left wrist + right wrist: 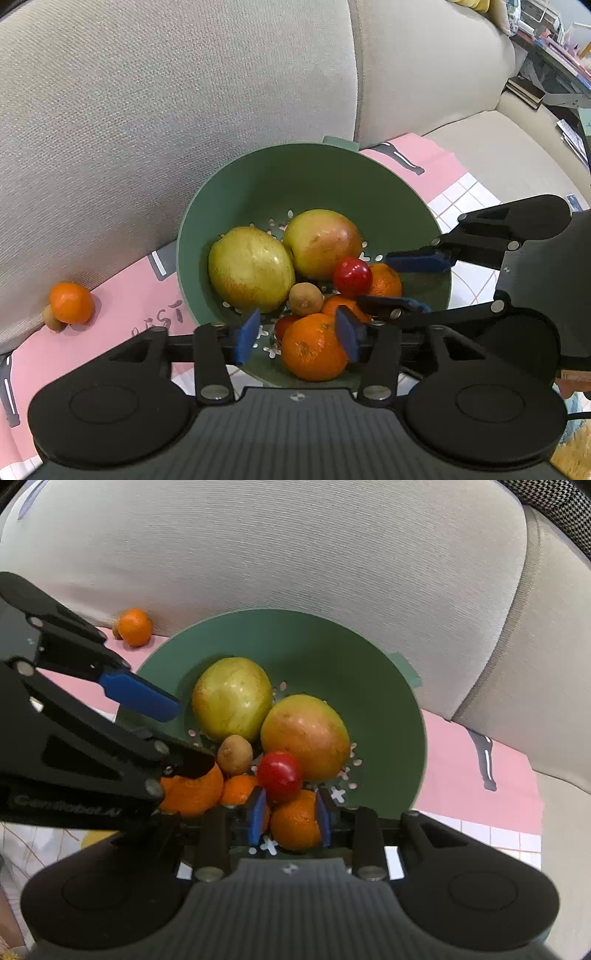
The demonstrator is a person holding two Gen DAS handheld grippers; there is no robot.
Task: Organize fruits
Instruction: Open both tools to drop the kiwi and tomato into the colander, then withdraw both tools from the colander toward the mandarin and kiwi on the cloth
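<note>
Over a green colander (314, 173) on the sofa, both grippers hover spread — left gripper (297, 334) and right gripper (290, 818) each straddling an orange (314, 349).

We see the bowl (314, 177) on a cloth (122, 295) on the sofa (166, 92), against its backrest. In the bowl, two mangoes (251, 269) lie side by side at the back; a tomato (352, 277), a kiwi (306, 299) and several oranges (314, 347) crowd in front. Left of the bowl, another orange (71, 302) sits on the cloth against the backrest, touching a second kiwi (51, 321).
</note>
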